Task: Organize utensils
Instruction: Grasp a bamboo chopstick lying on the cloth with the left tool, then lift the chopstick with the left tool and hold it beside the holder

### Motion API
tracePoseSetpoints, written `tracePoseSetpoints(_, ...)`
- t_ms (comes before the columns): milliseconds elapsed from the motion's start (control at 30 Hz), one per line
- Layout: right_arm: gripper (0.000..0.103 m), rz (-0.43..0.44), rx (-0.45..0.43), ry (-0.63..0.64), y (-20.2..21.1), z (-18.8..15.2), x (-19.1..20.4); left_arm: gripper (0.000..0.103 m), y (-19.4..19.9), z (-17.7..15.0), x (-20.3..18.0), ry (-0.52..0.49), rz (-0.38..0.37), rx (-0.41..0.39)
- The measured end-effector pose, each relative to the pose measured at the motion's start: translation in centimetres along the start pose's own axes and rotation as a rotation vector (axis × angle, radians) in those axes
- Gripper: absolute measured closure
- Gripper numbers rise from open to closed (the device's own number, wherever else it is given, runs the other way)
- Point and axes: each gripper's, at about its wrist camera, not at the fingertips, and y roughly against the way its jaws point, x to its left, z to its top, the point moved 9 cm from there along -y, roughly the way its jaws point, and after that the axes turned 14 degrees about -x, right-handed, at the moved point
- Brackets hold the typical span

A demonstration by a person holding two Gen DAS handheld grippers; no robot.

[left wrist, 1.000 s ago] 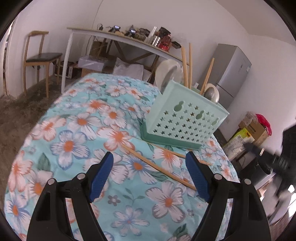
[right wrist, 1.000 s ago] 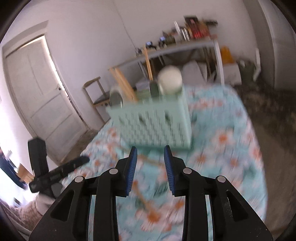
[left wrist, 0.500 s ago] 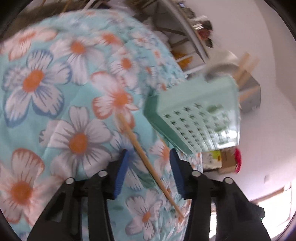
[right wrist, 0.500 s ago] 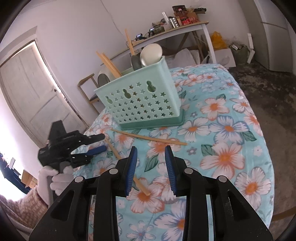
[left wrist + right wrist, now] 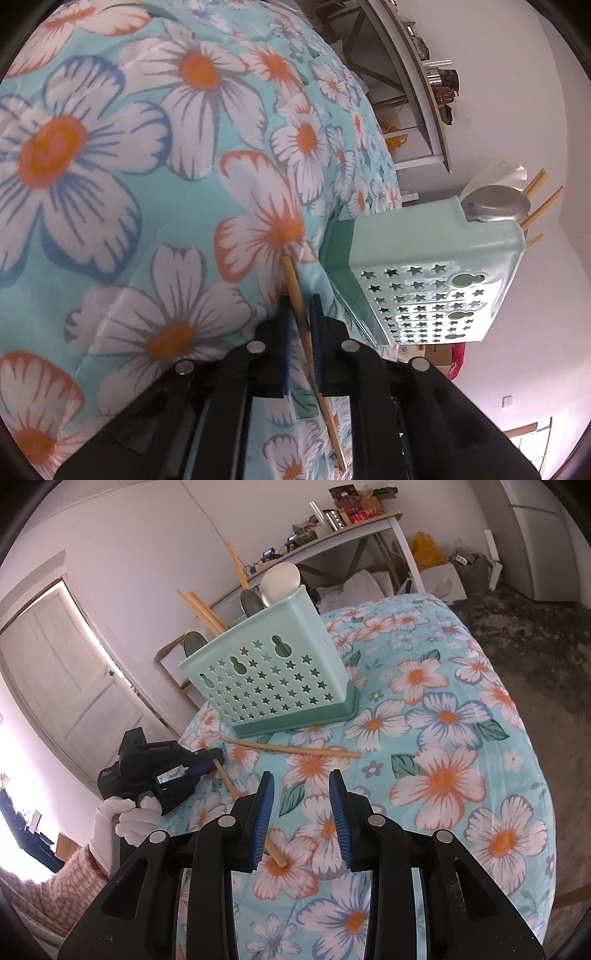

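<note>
A mint-green utensil basket (image 5: 273, 675) with star holes stands on the floral tablecloth (image 5: 443, 775); it also shows in the left wrist view (image 5: 436, 280). It holds spoons and several chopsticks. My left gripper (image 5: 300, 306) is shut on a wooden chopstick (image 5: 299, 302) that lies on the cloth; in the right wrist view the gripper (image 5: 212, 762) pinches this chopstick (image 5: 227, 779) near one end. A second chopstick (image 5: 291, 749) lies in front of the basket. My right gripper (image 5: 301, 786) hovers open and empty above the cloth.
A long white table (image 5: 351, 528) with clutter stands by the back wall. A wooden chair (image 5: 173, 672) is behind the basket. A door (image 5: 62, 672) is at the left. Boxes and bags lie on the floor at the far right (image 5: 443, 579).
My left gripper dropped to the cloth, rolled sideways and closed from wide open onto the chopstick. My right gripper swung and settled over the cloth, still open.
</note>
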Motion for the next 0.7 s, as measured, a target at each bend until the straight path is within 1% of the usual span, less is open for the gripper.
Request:
tracePoseSetpoints(67,0.072,0.002,-0.004,-0.005,0.1,0.1,0.0,0.095,0.5,0.1,-0.4,-0.003,-0.015,-0.01)
tracePoseSetpoints(300,0.072,-0.007,-0.01,-0.005,0.6,0.6,0.0,0.096,3.9,0.7,-2.4,-0.021,-0.111,-0.022)
tracePoseSetpoints(400,0.072,-0.011,-0.01,0.003,0.7,0.7,0.2,0.097,5.4,0.9,-2.9,-0.034,-0.131,-0.027)
tracePoseSetpoints(500,0.072,-0.014,-0.01,0.016,0.8,0.8,0.6,0.097,7.0,1.4,-2.9,-0.017,-0.161,-0.025)
tracePoseSetpoints(600,0.072,-0.024,-0.016,0.03,1.0,1.2,0.8,0.097,8.4,1.9,-2.5,-0.006,-0.171,-0.027)
tracePoseSetpoints(700,0.072,-0.037,-0.03,0.038,1.5,1.8,0.7,0.097,10.0,3.3,-2.2,0.019,-0.179,-0.044)
